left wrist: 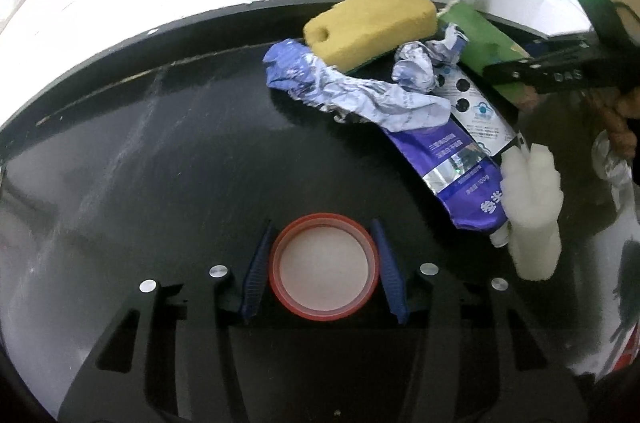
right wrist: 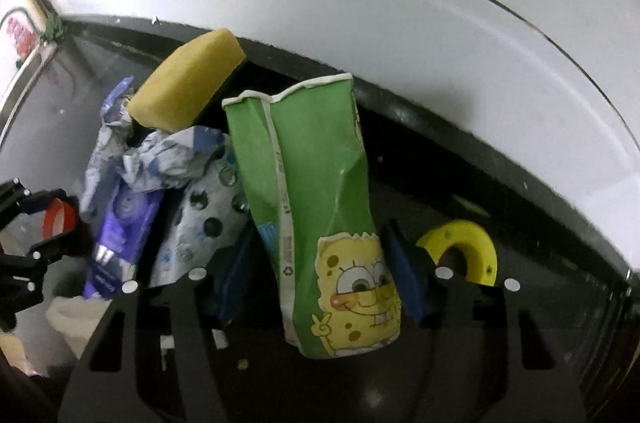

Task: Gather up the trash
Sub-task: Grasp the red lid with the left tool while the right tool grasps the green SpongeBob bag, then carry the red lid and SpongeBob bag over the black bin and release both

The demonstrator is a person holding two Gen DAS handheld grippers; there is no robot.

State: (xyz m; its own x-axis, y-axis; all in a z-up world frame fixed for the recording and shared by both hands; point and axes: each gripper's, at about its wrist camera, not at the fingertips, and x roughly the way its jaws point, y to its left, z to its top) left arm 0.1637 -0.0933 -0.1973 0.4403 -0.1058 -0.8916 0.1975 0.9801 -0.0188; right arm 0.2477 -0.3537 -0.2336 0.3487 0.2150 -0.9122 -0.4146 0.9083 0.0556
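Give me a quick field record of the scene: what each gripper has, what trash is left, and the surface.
left gripper: jaws on either side of a red-rimmed lid, pads at its rim
right gripper: jaws around a crushed green cartoon carton
remaining pile: yellow sponge, crumpled wrapper, purple tube, white foam piece
other item: yellow ring piece right of the carton
surface: black tabletop
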